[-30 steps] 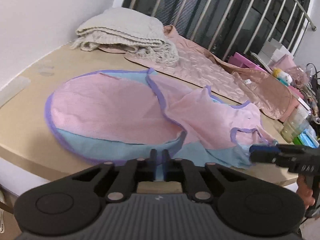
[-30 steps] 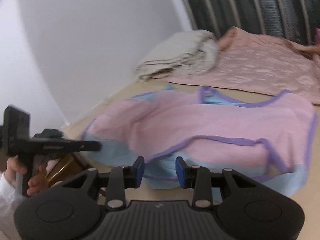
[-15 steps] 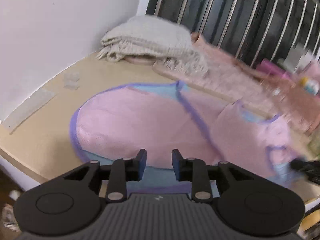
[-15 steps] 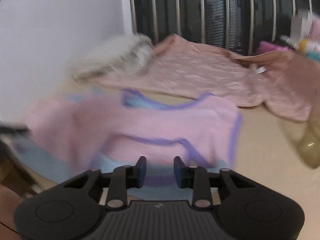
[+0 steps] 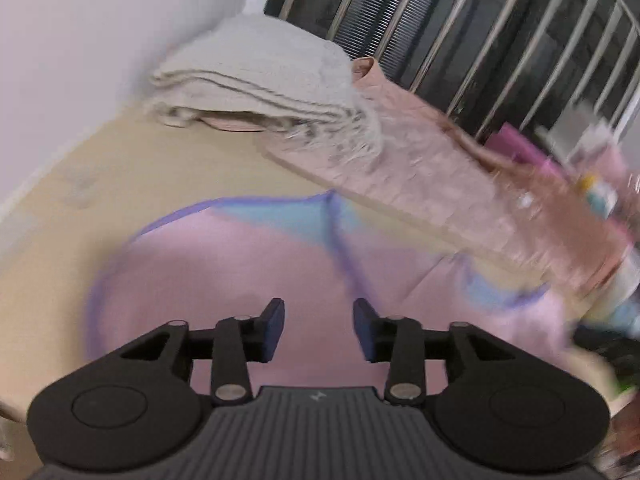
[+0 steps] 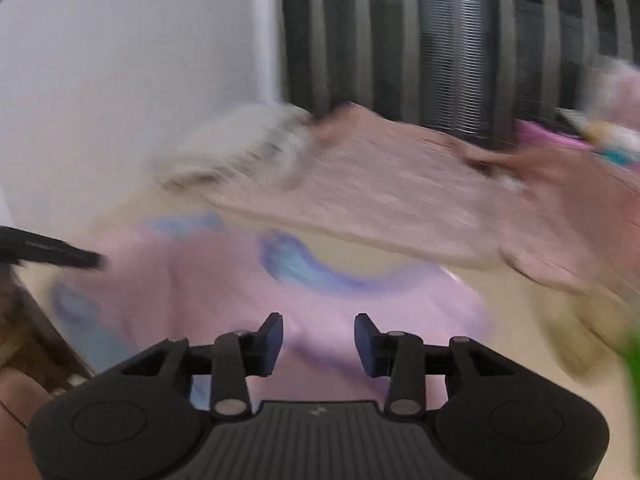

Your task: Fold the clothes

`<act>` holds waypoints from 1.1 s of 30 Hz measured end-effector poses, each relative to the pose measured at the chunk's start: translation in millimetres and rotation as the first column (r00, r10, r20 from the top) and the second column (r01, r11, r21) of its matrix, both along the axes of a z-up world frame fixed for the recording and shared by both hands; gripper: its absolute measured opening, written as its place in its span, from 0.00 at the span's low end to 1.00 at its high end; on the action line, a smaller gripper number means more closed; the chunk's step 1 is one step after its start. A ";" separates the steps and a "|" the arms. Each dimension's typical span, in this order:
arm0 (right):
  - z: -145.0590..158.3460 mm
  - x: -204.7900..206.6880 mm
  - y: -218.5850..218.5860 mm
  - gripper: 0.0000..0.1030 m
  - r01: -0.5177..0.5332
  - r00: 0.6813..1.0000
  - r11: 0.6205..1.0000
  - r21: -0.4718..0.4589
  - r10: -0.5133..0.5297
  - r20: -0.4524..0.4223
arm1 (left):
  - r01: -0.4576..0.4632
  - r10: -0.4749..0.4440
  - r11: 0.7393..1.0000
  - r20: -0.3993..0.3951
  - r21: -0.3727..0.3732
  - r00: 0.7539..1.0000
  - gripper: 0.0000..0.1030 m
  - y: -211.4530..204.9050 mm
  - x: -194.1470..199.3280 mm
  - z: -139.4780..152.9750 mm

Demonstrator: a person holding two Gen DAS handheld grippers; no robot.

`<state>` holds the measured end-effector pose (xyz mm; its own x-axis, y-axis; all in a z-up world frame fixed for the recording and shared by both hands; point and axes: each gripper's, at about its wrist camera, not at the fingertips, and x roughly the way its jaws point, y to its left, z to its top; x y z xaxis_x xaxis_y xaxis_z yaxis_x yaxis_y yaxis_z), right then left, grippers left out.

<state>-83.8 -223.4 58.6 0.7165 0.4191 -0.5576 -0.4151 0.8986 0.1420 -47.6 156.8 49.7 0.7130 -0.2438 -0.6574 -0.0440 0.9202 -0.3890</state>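
A pink garment [image 5: 224, 264] with light blue panels and purple trim lies spread on the beige table [image 5: 132, 168]. It also shows in the right wrist view [image 6: 224, 280]. My left gripper [image 5: 319, 330] is open and empty, hovering over the garment's pink middle. My right gripper [image 6: 319, 338] is open and empty, over the garment's near edge. The left gripper's dark fingers [image 6: 60, 254] reach in at the left of the right wrist view. Both views are blurred by motion.
A folded grey knit blanket [image 5: 264, 76] lies at the back by the white wall. A shiny pink quilted cloth [image 5: 432, 168] stretches along the back in front of metal bars [image 5: 472, 36]. Blurred clutter [image 5: 600, 192] sits at the far right.
Both grippers have opened wider and moved forward over the garment. The left one was shut a second ago. Both views have swung and blurred.
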 end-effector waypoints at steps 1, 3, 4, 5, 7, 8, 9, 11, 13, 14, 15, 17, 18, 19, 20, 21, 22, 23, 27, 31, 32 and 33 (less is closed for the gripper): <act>0.0 25.4 7.2 0.37 -0.026 0.999 0.998 0.051 0.029 -0.045 | -0.003 0.002 0.999 -0.032 -0.041 0.999 0.38 0.0 19.9 2.6; -4.2 77.7 22.8 0.37 -0.059 0.986 0.982 0.177 0.086 -0.146 | -0.020 0.013 0.996 -0.078 -0.090 0.997 0.40 -5.7 58.4 2.0; -9.0 98.7 31.0 0.37 -0.040 0.979 0.979 0.200 0.079 -0.188 | -0.032 0.021 0.993 -0.101 -0.110 0.995 0.44 -8.5 76.8 1.1; -14.4 117.9 39.5 0.37 -0.010 0.971 0.978 0.207 0.058 -0.231 | -0.068 0.055 0.992 -0.121 -0.103 0.991 0.47 -10.9 89.0 -3.4; -23.2 140.7 55.1 0.37 0.043 0.958 0.985 0.164 0.006 -0.286 | -0.134 0.119 0.987 -0.159 -0.089 0.980 0.48 -15.4 112.8 -12.4; -28.0 147.1 57.5 0.38 0.061 0.954 0.985 0.160 -0.010 -0.300 | -0.135 0.115 0.985 -0.169 -0.107 0.979 0.48 -15.6 118.6 -16.8; -31.4 149.2 59.1 0.37 0.061 0.952 0.981 0.186 -0.001 -0.307 | -0.137 0.114 0.982 -0.178 -0.127 0.977 0.48 -15.6 124.2 -21.2; -38.6 153.9 58.5 0.28 0.046 0.945 0.964 0.262 0.043 -0.323 | -0.178 0.139 0.965 -0.202 -0.192 0.969 0.48 -13.8 133.5 -30.7; -45.8 157.1 62.4 0.03 0.055 0.948 0.967 0.250 0.028 -0.317 | -0.183 0.128 0.950 -0.219 -0.252 0.967 0.25 -14.8 141.3 -39.7; -49.3 158.5 64.8 0.03 0.060 0.950 0.970 0.237 0.017 -0.310 | -0.184 0.126 0.946 -0.221 -0.267 0.967 0.14 -15.5 142.6 -42.3; -48.2 154.9 61.2 0.02 0.061 0.962 0.965 0.255 0.011 -0.271 | -0.186 0.128 0.940 -0.210 -0.287 0.969 0.04 -13.5 143.0 -43.5; -42.2 143.7 49.4 0.02 0.055 0.986 0.948 0.314 -0.002 -0.166 | -0.207 0.169 0.910 -0.134 -0.359 0.976 0.03 -6.5 134.7 -45.8; -40.8 138.2 41.8 0.02 0.056 0.992 0.934 0.352 -0.013 -0.124 | -0.227 0.201 0.895 -0.106 -0.384 0.974 0.03 -2.2 129.5 -47.0; -41.6 134.3 35.7 0.02 0.074 0.994 0.930 0.359 -0.037 -0.107 | -0.247 0.231 0.878 -0.088 -0.411 0.969 0.03 2.5 127.0 -49.4; -43.2 131.0 30.5 0.02 0.098 0.993 0.931 0.351 -0.067 -0.098 | -0.269 0.258 0.862 -0.085 -0.431 0.962 0.03 6.1 126.2 -52.5; -47.1 130.6 28.6 0.03 0.109 0.992 0.936 0.336 -0.078 -0.104 | -0.289 0.276 0.854 -0.093 -0.432 0.957 0.04 7.4 127.8 -55.4; -52.1 131.4 28.1 0.04 0.114 0.990 0.942 0.316 -0.081 -0.116 | -0.309 0.295 0.847 -0.102 -0.433 0.950 0.09 8.5 129.1 -58.2; -56.5 133.8 28.2 0.08 0.128 0.986 0.946 0.298 -0.088 -0.142 | -0.328 0.312 0.838 -0.111 -0.435 0.944 0.16 8.5 129.6 -60.9; -56.4 129.1 23.7 0.26 0.189 0.976 0.951 0.245 -0.155 -0.152 | -0.281 0.250 0.854 -0.128 -0.439 0.960 0.49 10.3 118.0 -55.1; -38.6 99.5 14.3 0.33 0.123 0.989 0.971 0.205 -0.103 -0.104 | -0.061 0.042 0.966 -0.079 -0.253 0.996 0.56 -0.1 71.2 -32.2; -36.2 86.8 14.3 0.33 0.084 0.993 0.979 0.187 -0.067 -0.095 | -0.023 0.008 0.979 -0.075 -0.203 0.997 0.56 -5.8 54.6 -31.5; -34.4 73.0 15.0 0.33 0.045 0.995 0.985 0.169 -0.030 -0.090 | 0.013 -0.025 0.988 -0.074 -0.156 0.997 0.56 -11.5 38.1 -31.1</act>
